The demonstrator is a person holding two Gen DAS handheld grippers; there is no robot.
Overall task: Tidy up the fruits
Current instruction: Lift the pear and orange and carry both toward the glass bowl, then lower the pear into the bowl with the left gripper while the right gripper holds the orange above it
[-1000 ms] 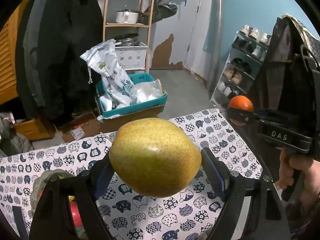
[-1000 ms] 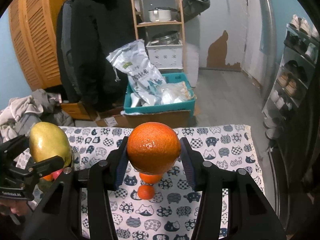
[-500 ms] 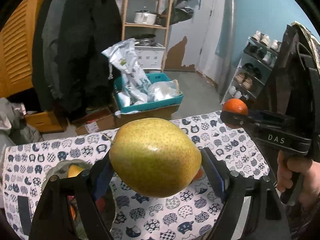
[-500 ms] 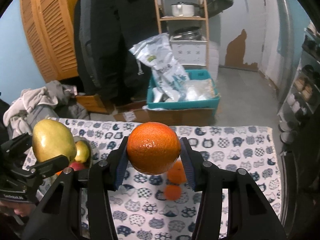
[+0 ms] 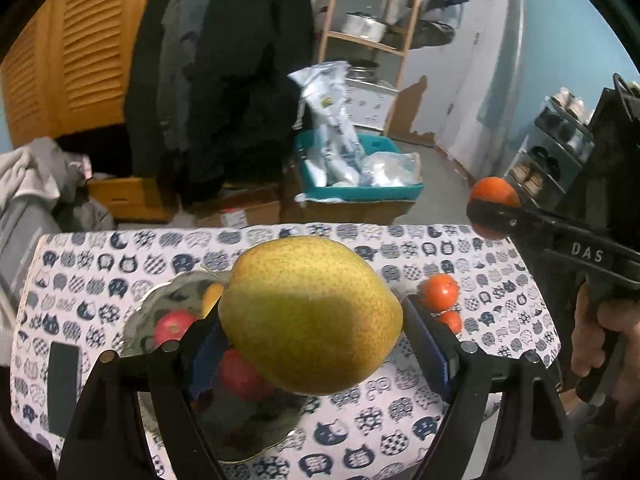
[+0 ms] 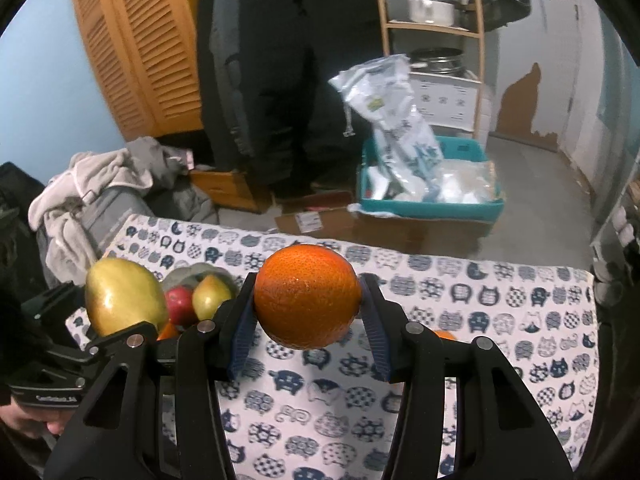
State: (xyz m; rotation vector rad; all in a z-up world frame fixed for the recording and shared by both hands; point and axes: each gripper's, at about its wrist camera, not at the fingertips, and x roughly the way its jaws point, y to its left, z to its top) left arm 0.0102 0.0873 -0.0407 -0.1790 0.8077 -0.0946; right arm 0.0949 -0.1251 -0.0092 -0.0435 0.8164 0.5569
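Note:
My left gripper is shut on a yellow-green pear and holds it above a silver bowl with red apples and a small pear in it. My right gripper is shut on an orange, held above the table. The pear and the bowl's fruit show at the left of the right wrist view. The orange shows at the right of the left wrist view. Two small oranges lie on the cloth right of the bowl.
The table has a cat-print cloth. A dark phone-like slab lies at its left. Beyond the far edge are a teal crate with bags, cardboard boxes, hanging coats, a clothes pile and a shoe rack.
Both grippers have swung left while keeping their fruit. The bowl has come under the pear, and the small oranges have shifted right in both views.

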